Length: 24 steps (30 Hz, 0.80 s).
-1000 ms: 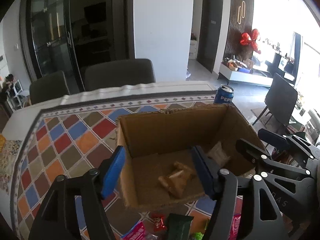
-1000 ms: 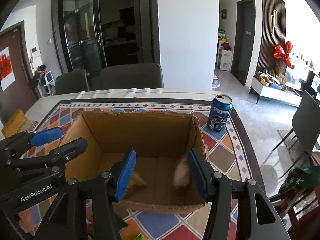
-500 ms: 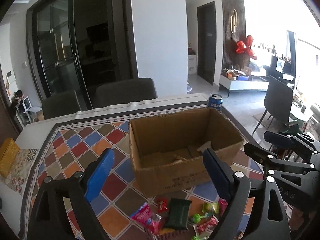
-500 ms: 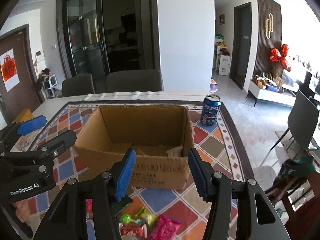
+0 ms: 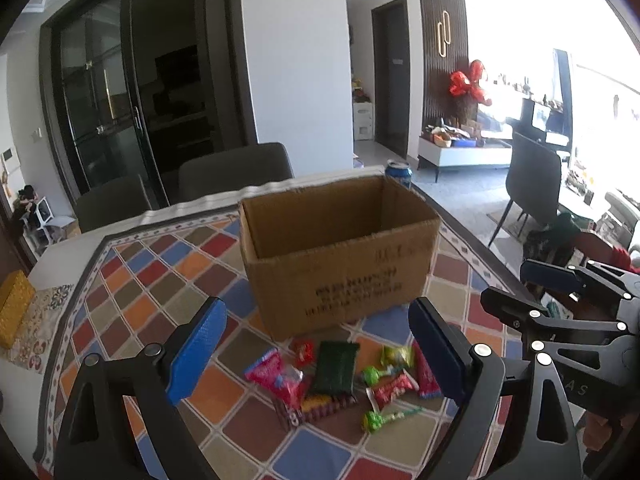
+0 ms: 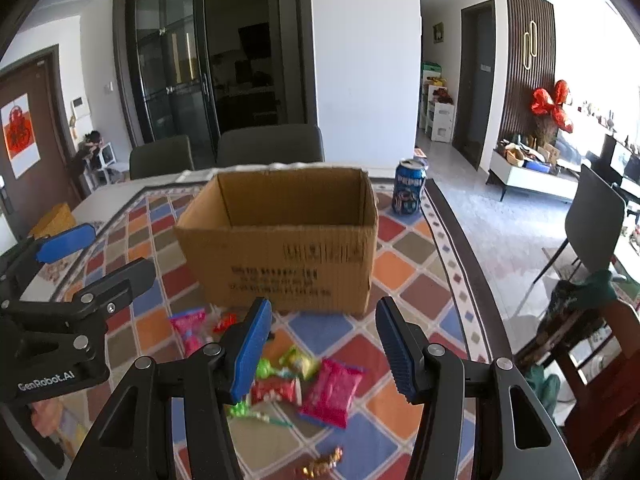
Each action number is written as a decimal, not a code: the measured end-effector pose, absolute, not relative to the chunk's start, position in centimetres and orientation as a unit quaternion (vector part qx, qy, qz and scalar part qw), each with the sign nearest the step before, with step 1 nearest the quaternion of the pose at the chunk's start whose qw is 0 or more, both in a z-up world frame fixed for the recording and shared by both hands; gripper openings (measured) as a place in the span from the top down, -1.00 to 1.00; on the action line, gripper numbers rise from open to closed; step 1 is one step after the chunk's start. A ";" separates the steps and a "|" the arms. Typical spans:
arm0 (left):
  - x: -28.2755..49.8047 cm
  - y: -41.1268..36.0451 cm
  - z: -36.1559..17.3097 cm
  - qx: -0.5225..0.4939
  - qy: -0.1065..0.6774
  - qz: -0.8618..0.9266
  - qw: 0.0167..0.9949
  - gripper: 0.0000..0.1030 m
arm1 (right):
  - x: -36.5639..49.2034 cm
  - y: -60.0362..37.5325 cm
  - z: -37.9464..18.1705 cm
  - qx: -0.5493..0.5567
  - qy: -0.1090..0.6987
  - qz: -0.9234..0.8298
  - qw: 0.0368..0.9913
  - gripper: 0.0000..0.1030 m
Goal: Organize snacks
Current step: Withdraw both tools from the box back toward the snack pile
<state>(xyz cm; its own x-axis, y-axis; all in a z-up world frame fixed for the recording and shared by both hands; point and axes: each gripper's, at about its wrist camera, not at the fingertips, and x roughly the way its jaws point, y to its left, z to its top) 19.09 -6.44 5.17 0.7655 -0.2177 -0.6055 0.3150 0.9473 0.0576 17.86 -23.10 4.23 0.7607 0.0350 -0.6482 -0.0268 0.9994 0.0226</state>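
Both tongs hang empty over the tabletop (image 5: pixel 120 280). The left tongs (image 5: pixel 316 348), just opened wide, hold nothing; the right tongs (image 6: pixel 320 340) stand half open. The snacks (image 5: pixel 340 380) lie below and between the pads, the box (image 5: pixel 340 256) just beyond. Best to single out one wrapper at the pile's edge — the wrappers overlap. The box floor is hidden, and lettering is blurred.

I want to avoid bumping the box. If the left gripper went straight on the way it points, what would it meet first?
Probably the dark green snack packet in the loose pile, before the brown cardboard box; depth is uncertain. The left gripper is open and empty.
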 end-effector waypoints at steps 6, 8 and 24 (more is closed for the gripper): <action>17.3 -6.7 3.8 0.090 0.324 -0.151 0.930 -0.81 | 15.6 -23.7 2.7 0.015 0.366 0.009 0.930 -0.07; 16.9 -6.7 3.2 0.092 0.329 -0.154 0.927 -0.81 | 15.2 -23.7 2.1 0.017 0.375 0.008 0.927 -0.07; 14.3 -6.8 -3.9 0.094 0.388 -0.187 0.897 -0.81 | 13.1 -23.0 -3.6 0.030 0.455 0.012 0.890 -0.07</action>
<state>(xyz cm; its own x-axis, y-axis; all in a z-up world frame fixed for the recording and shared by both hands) 14.27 -6.80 -3.90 0.6281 -0.2635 -0.7322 0.4092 0.9122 0.0228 13.10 -22.95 -3.59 0.5855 0.0494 -0.8091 0.0053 0.9979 0.0648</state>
